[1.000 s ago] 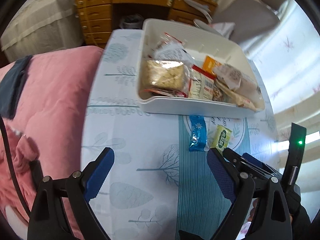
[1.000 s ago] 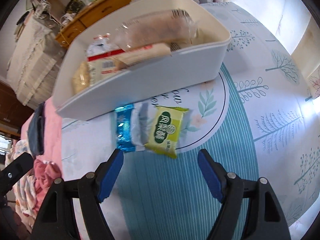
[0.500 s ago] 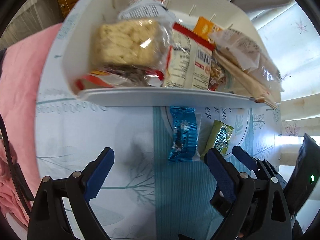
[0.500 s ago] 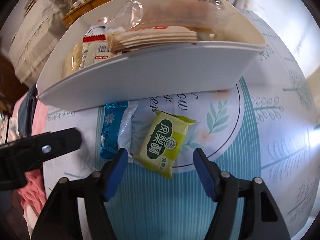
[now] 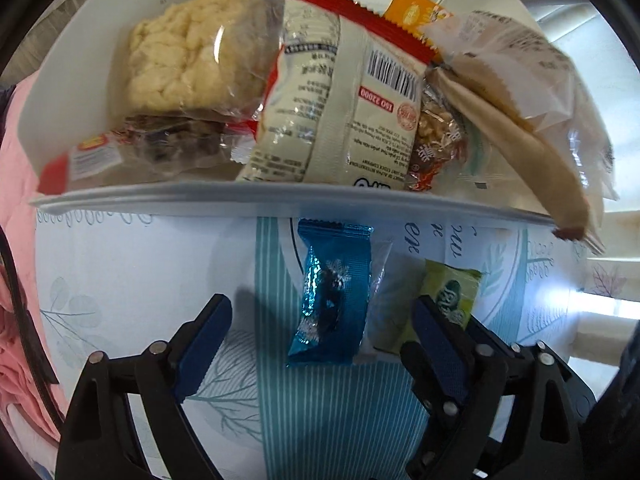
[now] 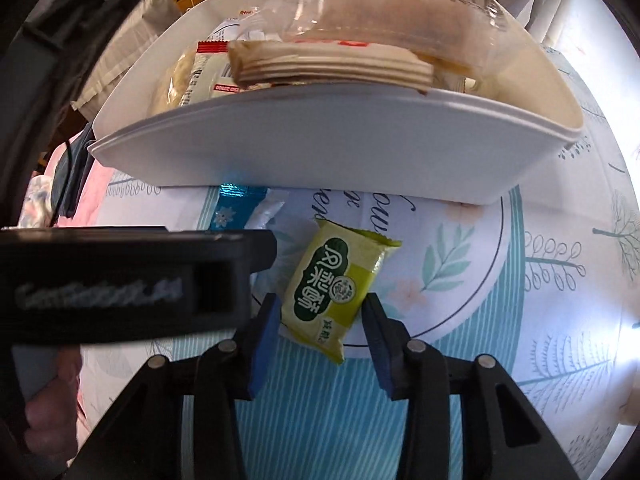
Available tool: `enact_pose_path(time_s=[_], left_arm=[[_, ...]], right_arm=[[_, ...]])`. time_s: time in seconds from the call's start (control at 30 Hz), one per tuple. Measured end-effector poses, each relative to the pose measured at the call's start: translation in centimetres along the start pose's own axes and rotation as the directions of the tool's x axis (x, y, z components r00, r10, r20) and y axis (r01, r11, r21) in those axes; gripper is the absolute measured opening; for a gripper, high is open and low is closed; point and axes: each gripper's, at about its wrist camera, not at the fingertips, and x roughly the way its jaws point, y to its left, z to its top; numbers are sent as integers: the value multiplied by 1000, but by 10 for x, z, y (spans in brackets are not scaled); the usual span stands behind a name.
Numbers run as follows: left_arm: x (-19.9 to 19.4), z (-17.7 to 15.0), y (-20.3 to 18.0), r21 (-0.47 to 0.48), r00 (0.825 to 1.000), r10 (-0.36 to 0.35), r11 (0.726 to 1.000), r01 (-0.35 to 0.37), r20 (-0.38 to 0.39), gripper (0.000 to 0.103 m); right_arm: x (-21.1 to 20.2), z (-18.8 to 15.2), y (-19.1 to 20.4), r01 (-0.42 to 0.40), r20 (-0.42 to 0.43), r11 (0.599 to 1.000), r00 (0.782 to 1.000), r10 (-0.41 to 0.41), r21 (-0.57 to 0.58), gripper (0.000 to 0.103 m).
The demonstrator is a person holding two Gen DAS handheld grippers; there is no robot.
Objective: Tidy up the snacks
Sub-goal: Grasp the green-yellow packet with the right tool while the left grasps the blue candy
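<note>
**Two loose snack packets beside a nearly full tray**

A table (image 5: 120, 264) covered with a pale cloth printed with trees and teal stripes is shown, with pink bedding at its left edge. A white plastic tray (image 6: 320, 152), already piled with wrapped snacks, sits at the far side. Just in front of its wall lie a blue foil snack packet (image 5: 334, 300) and, beside it, a small yellow-green wrapped pastry packet (image 6: 336, 288).

The left tool (image 5: 322, 332) is held wide open around the blue packet, with nothing gripped. The right tool (image 6: 316, 328) is narrowed around the near end of the green packet; whether the pads are touching it cannot be told.

Both packets are judged light, with slippery, crinkly film. The green one probably holds a crumbly pastry, so gentle pressure across its short width is advised.
</note>
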Motion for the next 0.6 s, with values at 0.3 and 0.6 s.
enact_pose_path(time_s=[0.3,0.6], left_arm=[[6,3,-13,-31,995,90,996,-89,39,57],[-1,-2,12,-78,996,78,994,-75,37,33]], right_arm=[[-10,-10,-32,-5,-33,1000,999,5,5,42],[-22,-34,-50,8,-33,999,999,-7,46,41]])
